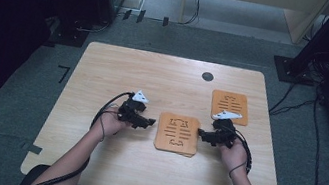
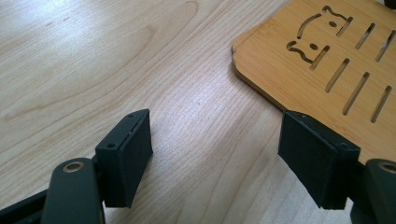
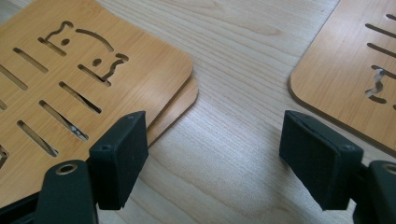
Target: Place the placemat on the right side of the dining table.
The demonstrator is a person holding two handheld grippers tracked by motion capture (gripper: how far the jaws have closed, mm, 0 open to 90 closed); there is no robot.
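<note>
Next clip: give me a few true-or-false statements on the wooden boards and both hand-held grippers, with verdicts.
1. Both hand-held grippers are open. True: the left hand-held gripper and the right hand-held gripper both have their jaws apart, holding nothing.
2. The middle board lies alone on the table. False: it lies on a second board, whose edge shows beneath.
3. The far board touches the middle stack. False: bare table lies between them.
4. The boards have slots cut through. True.

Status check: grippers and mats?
Left gripper open, empty, beside mat stack. Right gripper open, empty, between stack and single mat. Nothing in the way.
</note>
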